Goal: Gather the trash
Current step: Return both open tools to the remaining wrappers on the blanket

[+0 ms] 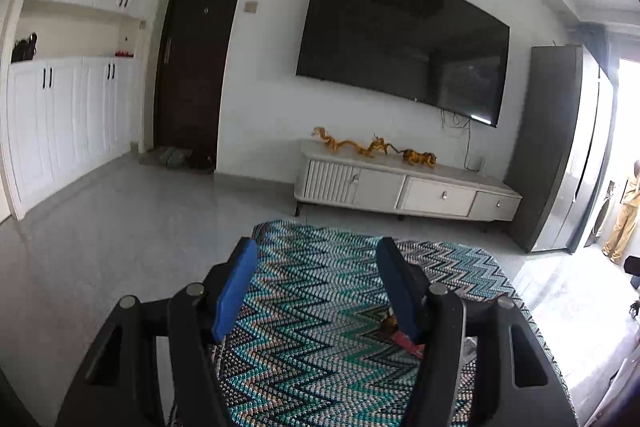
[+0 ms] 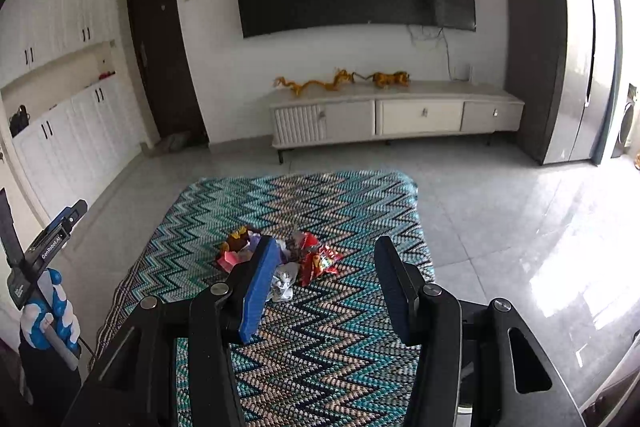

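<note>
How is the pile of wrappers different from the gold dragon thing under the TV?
The trash pile lies on the zigzag cloth, near the right gripper; the golden dragon figure sits on the white TV cabinet by the wall. The pile is many colours: red, purple, silver, pink. The dragon is all gold. The pile is a crumpled heap; the dragon stretches out long and wavy. Neither is being held.

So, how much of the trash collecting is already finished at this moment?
Nothing looks collected yet. The pile of wrappers lies on the zigzag cloth. In hand: nothing; the left gripper and right gripper are both open and empty. Left: picking up every wrapper; no bin is visible.
</note>
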`<state>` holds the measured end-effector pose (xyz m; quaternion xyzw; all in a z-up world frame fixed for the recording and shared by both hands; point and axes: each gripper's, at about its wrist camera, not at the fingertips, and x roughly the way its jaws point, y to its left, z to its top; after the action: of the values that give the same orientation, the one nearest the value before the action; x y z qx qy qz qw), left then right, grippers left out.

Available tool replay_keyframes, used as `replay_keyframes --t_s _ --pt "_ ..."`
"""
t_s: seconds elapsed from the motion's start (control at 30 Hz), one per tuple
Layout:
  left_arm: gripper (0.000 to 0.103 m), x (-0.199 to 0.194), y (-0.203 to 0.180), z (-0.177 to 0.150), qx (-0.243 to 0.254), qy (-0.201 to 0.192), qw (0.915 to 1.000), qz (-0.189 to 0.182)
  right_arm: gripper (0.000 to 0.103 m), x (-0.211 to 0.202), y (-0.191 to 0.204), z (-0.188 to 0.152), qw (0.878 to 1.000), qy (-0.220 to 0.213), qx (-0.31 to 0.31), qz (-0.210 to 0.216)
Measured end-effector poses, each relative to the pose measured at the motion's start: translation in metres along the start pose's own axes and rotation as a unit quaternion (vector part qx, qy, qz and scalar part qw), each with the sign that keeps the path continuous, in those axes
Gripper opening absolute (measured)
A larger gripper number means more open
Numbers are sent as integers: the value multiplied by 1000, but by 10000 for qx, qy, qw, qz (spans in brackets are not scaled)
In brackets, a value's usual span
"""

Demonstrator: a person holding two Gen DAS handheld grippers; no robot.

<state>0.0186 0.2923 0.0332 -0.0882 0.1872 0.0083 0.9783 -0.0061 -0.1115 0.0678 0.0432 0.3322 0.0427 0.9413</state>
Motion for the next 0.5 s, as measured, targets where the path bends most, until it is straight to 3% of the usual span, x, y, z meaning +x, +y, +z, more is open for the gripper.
replay_keyframes --t_s 0.27,0.5 --pt "60 59 -8 -11 156 626 9971 -406 50 61 8 3 9990 416 21 188" --pt "60 109 -34 -35 275 1314 9864 -948 50 124 5 -14 9955 838 181 408"
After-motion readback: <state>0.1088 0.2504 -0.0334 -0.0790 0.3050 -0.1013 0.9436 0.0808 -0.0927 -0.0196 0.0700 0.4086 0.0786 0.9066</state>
